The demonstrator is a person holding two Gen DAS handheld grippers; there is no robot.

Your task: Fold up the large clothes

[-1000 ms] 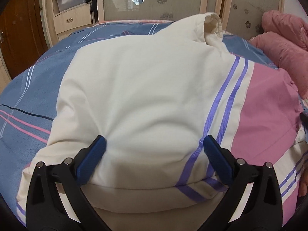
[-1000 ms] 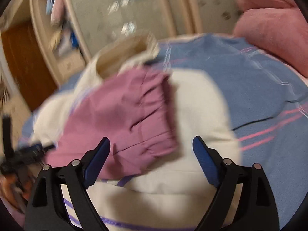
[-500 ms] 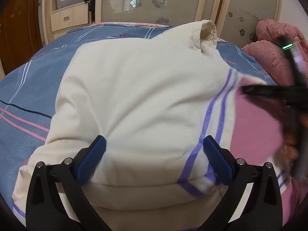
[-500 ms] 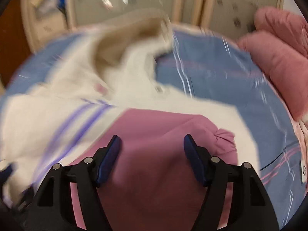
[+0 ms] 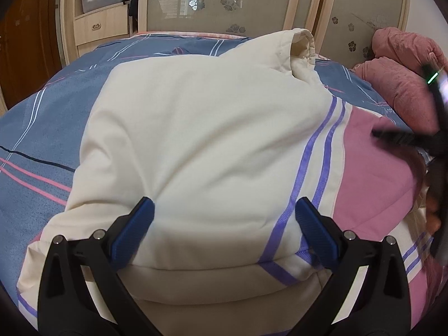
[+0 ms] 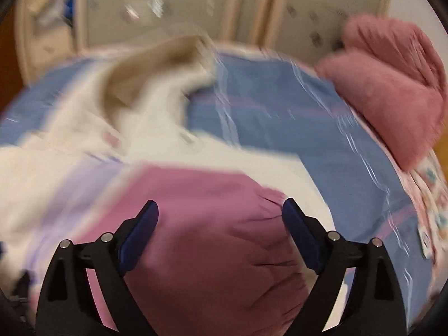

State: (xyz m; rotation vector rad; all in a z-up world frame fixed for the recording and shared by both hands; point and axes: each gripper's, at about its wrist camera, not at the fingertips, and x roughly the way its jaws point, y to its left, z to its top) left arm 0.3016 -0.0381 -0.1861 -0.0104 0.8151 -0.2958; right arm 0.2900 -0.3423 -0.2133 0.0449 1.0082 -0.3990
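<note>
Jacket (image 5: 196, 145) lies under both tools, right tool (image 6: 219, 224) opening.

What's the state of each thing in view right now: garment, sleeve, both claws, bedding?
Cream jacket: folded into a bundle, lying on the bed, collar standing up.
Pink sleeve: laid across the jacket, cuff gathered.
Left claw: open, fingers straddling the jacket's near edge.
Right claw: jaws opening, over the pink sleeve, pads not pressing it.
Blue striped bedspread: spread flat under the jacket.
Pink quilt: bunched up at the bed's far right.
</note>
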